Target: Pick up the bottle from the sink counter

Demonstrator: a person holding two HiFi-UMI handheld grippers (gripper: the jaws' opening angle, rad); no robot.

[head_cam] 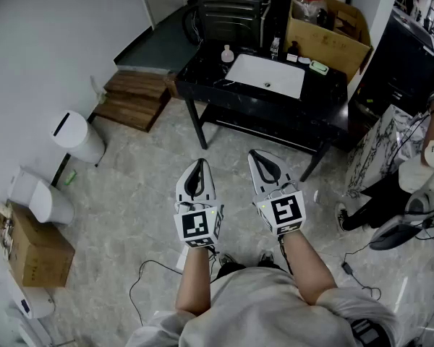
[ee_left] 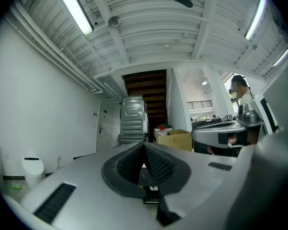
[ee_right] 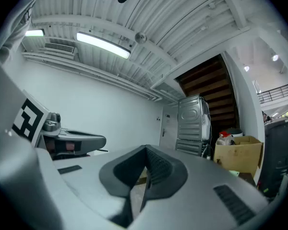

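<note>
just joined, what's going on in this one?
A person holds the left gripper and the right gripper out in front, both shut with nothing between the jaws, standing a few steps short of the black sink counter. The small pinkish bottle stands upright on the counter, just left of the white basin, untouched. The pickup has not started yet.

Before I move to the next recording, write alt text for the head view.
Seen from above, a person holds the left gripper and right gripper out in front, jaws together and empty, short of a black sink counter. A small bottle stands on the counter beside the white basin.
</note>
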